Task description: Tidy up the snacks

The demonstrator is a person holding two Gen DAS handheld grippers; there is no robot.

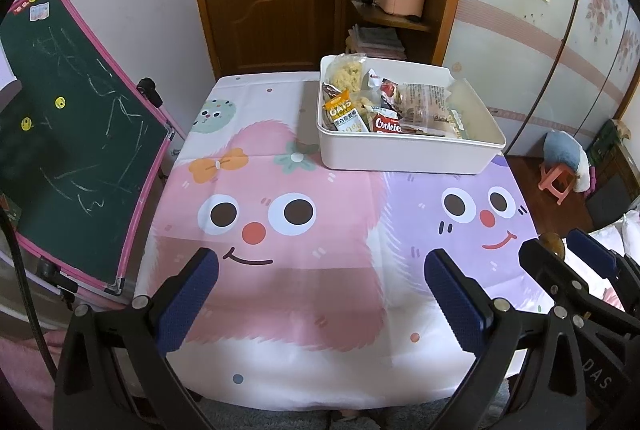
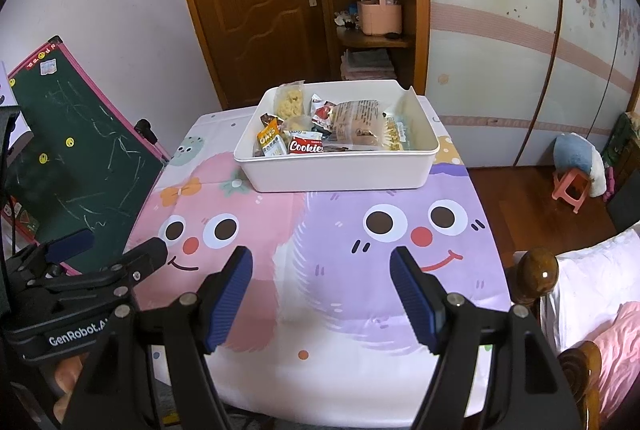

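Note:
A white plastic bin (image 1: 400,153) (image 2: 336,175) stands at the far side of the table and holds several snack packs: an orange oats pack (image 1: 344,113) (image 2: 270,143), a red Cookies pack (image 1: 387,124) (image 2: 306,145), a clear bag of pale puffs (image 1: 345,73) (image 2: 289,101) and a brown wrapped bun (image 1: 426,101) (image 2: 356,123). My left gripper (image 1: 322,274) is open and empty above the near part of the table. My right gripper (image 2: 322,272) is open and empty beside it; it also shows in the left wrist view (image 1: 560,250).
The table wears a cartoon cloth (image 1: 280,230) (image 2: 344,270) with pink and purple faces. A green chalkboard (image 1: 68,133) (image 2: 76,165) leans at the left. A wooden bedpost (image 2: 536,270) and bed stand at the right. A door and shelves are behind.

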